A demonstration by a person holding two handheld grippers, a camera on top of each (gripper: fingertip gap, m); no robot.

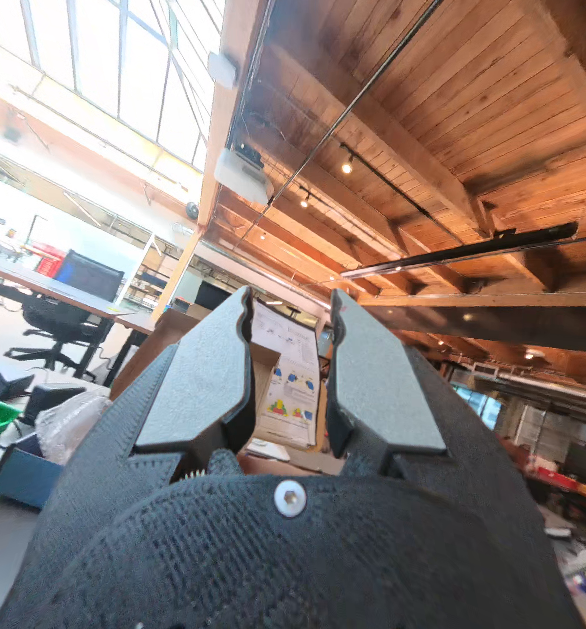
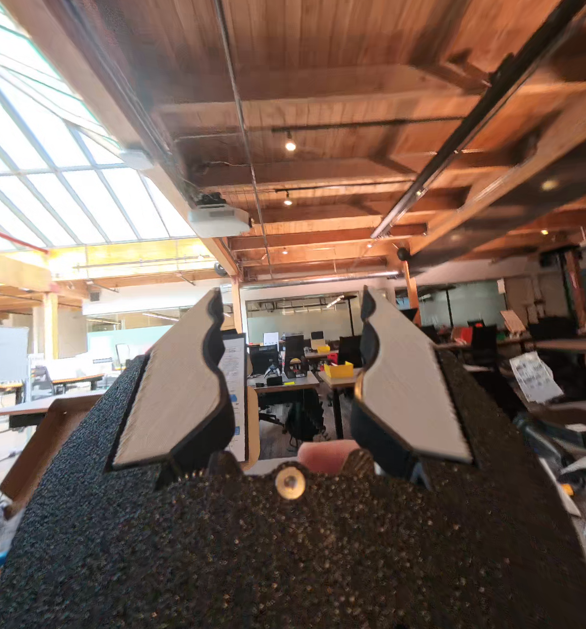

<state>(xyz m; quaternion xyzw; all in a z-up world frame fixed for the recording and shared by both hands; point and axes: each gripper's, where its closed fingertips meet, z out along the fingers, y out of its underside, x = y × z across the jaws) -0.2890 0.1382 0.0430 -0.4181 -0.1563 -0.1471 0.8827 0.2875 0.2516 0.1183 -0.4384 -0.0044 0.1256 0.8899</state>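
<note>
Both grippers are tipped up toward the wooden ceiling (image 2: pixel 318 85), so neither is near anything to grab. The left gripper (image 1: pixel 291 306) has its jaws parted with nothing between them, a printed sheet (image 1: pixel 291 384) propped just ahead. The right gripper (image 2: pixel 293 299) gapes wider, empty too, with desks (image 2: pixel 284 379) far beyond it.

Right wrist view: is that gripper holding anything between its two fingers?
No, the right gripper is open and empty, with only distant desks showing through the gap.

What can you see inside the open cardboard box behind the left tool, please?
Between the open left tool, the cardboard box shows a brown inner wall and a printed sheet with coloured pictures standing in or just behind it. The tool's fingers hide the box's floor.
</note>
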